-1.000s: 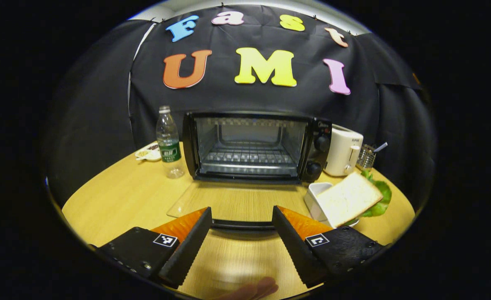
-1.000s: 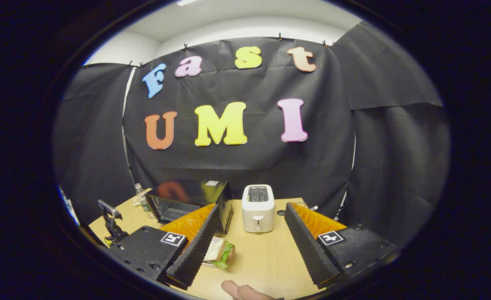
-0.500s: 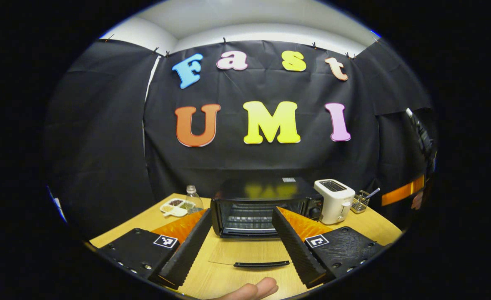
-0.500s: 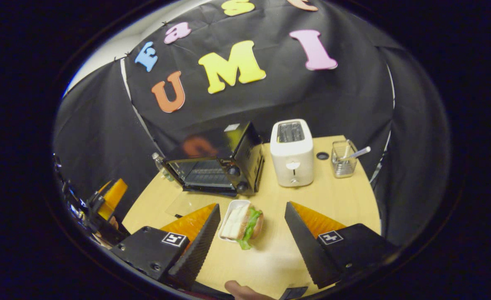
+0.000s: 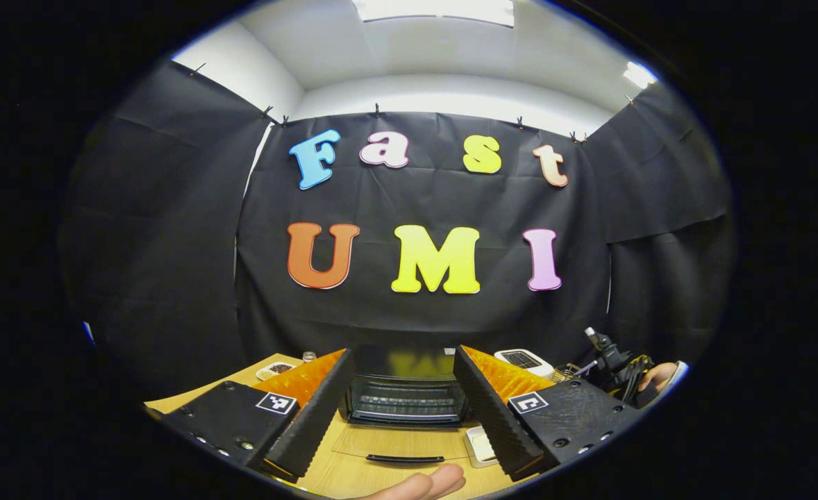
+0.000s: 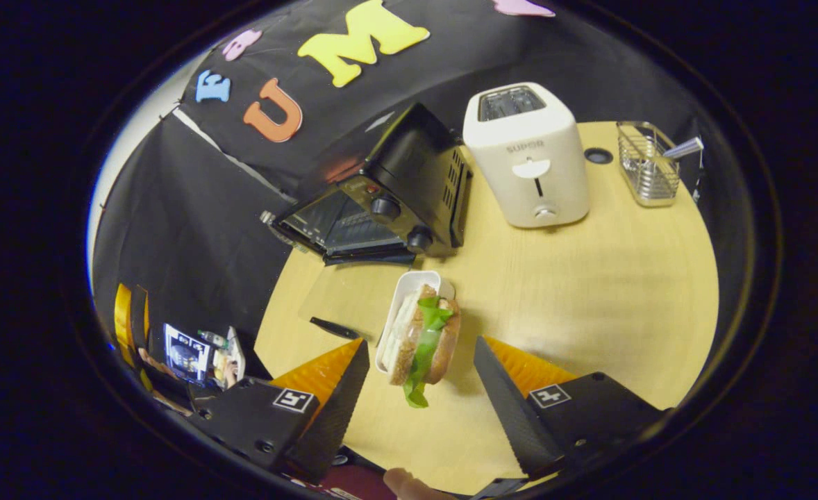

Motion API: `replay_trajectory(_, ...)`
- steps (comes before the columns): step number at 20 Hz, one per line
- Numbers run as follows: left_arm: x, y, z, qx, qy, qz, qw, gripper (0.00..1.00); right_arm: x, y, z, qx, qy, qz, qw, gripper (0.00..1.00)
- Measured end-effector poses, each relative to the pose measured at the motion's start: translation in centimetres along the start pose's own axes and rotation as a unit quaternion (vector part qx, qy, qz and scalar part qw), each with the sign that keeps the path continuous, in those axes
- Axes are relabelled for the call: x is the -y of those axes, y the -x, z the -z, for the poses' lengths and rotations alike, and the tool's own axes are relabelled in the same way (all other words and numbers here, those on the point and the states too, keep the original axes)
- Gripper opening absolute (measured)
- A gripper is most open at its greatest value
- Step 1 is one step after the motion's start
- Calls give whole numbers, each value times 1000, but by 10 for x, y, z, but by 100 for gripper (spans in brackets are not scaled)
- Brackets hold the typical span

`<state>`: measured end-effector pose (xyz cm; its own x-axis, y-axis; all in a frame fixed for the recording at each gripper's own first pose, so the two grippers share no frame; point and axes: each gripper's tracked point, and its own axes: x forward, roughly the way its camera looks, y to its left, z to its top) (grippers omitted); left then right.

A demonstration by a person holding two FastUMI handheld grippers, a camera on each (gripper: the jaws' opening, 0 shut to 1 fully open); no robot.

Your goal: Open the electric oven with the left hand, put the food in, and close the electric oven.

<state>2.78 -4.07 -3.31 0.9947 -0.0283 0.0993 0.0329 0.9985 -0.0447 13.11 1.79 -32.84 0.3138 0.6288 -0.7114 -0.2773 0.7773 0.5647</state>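
Oven (image 5: pixel 403 399) sits farther off; right gripper (image 6: pixel 416 389) nears sandwich (image 6: pixel 424 335)

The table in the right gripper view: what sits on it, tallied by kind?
Electric oven, door open: 1
Toaster: 1
Wire basket: 1
Sandwich on a white dish: 1 each
Total: 5

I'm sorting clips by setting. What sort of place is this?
Probably a staged kitchen corner in a recording booth: a black electric oven with its door open, a white toaster and a lettuce sandwich share a round wooden table before black cloth.
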Motion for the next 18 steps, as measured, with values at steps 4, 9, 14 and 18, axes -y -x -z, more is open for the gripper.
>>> replay_trajectory(4, 0, 6, 10, -9, -27, -5, 1000, 95, 6, -19, 2, -10, -12, -32, 999, 84)
replay_trajectory(9, -5, 18, 14, -13, -30, -14, 999, 95, -6, -47, 20, -56, -54, -77, 994, 92)
replay_trajectory(14, -19, 28, 18, -16, -23, -15, 999, 95, -6, -57, 26, -61, -101, -88, 989, 41)
replay_trajectory(18, -32, 37, 26, -21, -22, -20, 999, 95, -10, -52, 28, -41, -96, -65, 992, 41)
